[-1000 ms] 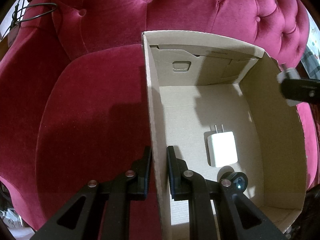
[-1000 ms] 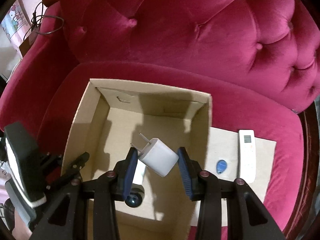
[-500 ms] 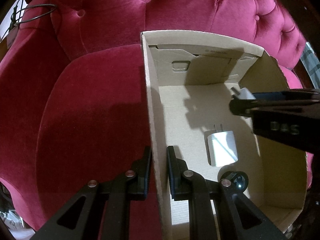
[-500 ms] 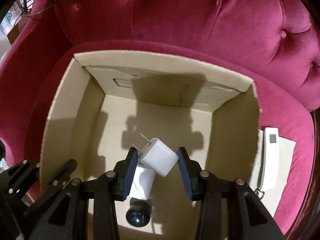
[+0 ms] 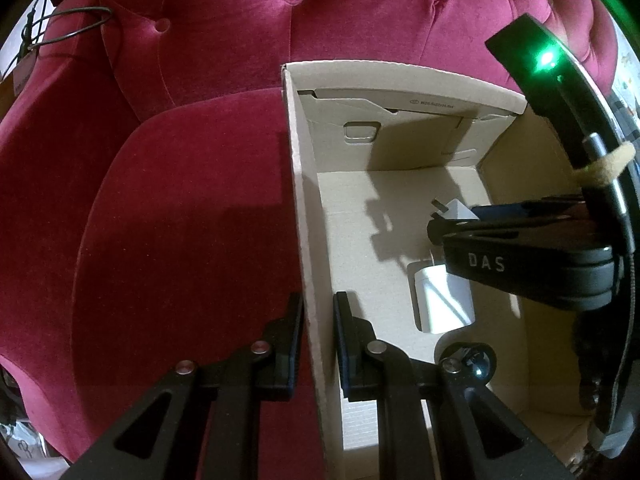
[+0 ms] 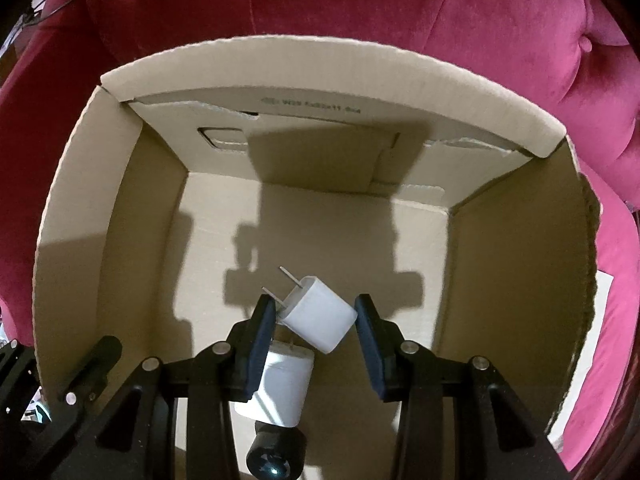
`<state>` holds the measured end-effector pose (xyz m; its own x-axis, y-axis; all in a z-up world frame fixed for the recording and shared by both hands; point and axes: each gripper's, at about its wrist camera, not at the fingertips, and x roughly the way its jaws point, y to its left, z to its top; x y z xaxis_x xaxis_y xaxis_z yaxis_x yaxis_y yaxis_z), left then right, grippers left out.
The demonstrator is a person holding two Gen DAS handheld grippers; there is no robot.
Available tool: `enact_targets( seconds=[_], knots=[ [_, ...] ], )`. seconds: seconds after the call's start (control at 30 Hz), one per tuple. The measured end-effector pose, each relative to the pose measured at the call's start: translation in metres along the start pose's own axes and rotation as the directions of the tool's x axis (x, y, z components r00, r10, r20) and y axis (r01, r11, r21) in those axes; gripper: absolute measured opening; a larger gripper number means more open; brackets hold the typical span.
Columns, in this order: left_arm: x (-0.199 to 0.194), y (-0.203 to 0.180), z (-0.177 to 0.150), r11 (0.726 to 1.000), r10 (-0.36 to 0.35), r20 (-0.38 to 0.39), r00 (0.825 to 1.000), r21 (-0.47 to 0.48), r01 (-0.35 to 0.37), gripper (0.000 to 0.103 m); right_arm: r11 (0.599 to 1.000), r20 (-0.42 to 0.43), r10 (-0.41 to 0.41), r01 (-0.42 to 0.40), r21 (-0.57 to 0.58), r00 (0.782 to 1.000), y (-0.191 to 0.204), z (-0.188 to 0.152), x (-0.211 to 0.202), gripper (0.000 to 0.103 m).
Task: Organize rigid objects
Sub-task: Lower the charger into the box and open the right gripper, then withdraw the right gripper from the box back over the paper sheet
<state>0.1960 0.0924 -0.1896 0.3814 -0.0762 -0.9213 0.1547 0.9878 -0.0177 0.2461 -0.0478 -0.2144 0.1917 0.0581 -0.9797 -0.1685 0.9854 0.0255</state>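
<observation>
The white charger, clamped tilted between the right gripper fingers, has been carried lower into the cardboard box. A second charger and a black lens lie beneath it. The box's wall is pinched by the left gripper.

Both the left gripper and right gripper are black, with silver screws and dark blue pads.
</observation>
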Motion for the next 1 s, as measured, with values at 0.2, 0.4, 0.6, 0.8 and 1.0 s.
enact_targets(
  seconds=[0.2, 0.4, 0.6, 0.8, 1.0],
  knots=[
    [-0.001, 0.001, 0.0, 1.0, -0.002, 0.0, 1.0, -0.001, 0.002, 0.016, 1.0, 0.012, 0.003, -0.003, 0.0, 1.0, -0.002, 0.005, -0.003, 0.05],
    [-0.001, 0.0, 0.0, 1.0, 0.001, 0.0, 1.0, 0.001, -0.001, 0.016, 1.0, 0.043, 0.008, -0.007, -0.007, 0.999, -0.003, -0.001, -0.018, 0.057],
    [-0.001, 0.001, 0.0, 1.0, 0.003, 0.0, 1.0, 0.002, -0.003, 0.016, 1.0, 0.073, 0.006, -0.006, -0.002, 0.997, -0.006, -0.008, -0.032, 0.058],
    [0.0, 0.002, 0.0, 1.0, 0.002, 0.001, 1.0, 0.003, -0.002, 0.016, 1.0, 0.104, 0.0, 0.0, 0.001, 0.995, -0.01, -0.013, -0.056, 0.062],
    [0.0, 0.003, 0.0, 1.0, 0.0, 0.0, 1.0, -0.003, 0.0, 0.016, 1.0, 0.137, -0.018, 0.017, 0.01, 0.99, -0.007, -0.009, -0.071, 0.067]
  ],
)
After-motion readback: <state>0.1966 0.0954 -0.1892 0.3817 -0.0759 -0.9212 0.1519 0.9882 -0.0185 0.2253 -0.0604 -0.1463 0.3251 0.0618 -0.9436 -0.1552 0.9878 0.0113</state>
